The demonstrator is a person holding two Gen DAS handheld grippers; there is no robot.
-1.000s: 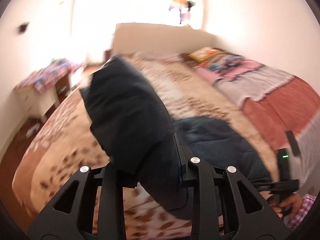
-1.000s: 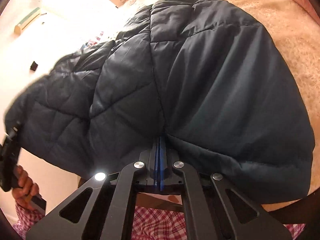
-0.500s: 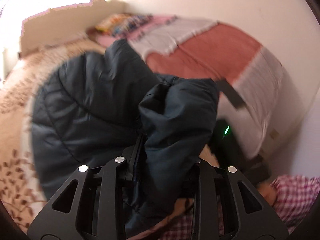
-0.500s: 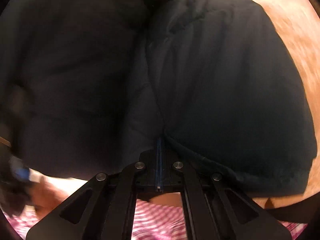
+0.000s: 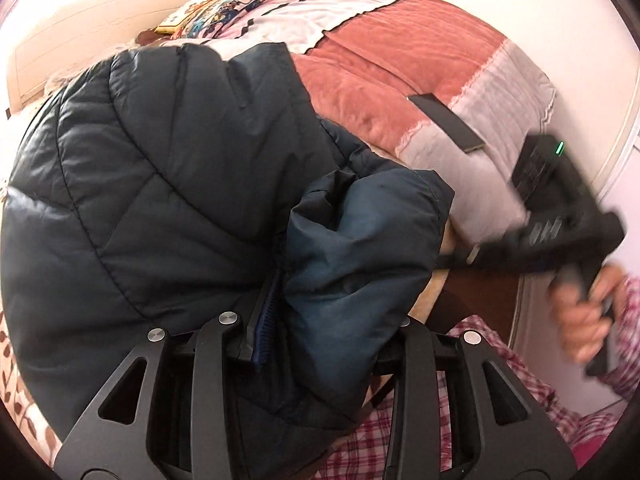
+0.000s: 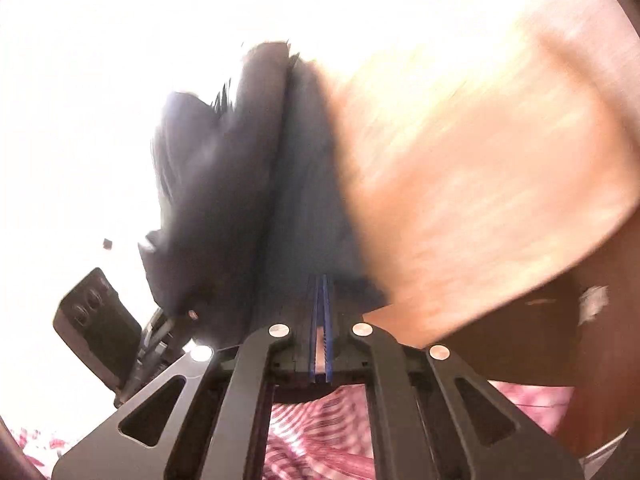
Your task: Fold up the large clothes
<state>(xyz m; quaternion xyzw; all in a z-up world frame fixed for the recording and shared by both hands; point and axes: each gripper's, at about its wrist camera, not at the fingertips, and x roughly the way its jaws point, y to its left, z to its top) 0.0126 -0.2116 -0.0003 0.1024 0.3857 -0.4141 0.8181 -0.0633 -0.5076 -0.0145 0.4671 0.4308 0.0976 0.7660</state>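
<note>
The left gripper (image 5: 320, 320), jaws just widening, stays clamped on a thick fold of jacket (image 5: 160, 168), while at three o'clock a blurred hand (image 5: 580, 320) carries the right gripper (image 6: 320, 320), jaws nearly closed.

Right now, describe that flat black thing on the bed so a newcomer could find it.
Start at the bed along the wall, then its pink-and-white quilt right of the dark jacket. The black slab lies flat across the quilt's pink and white bands, the only hard, flat, rectangular thing on it.
</note>
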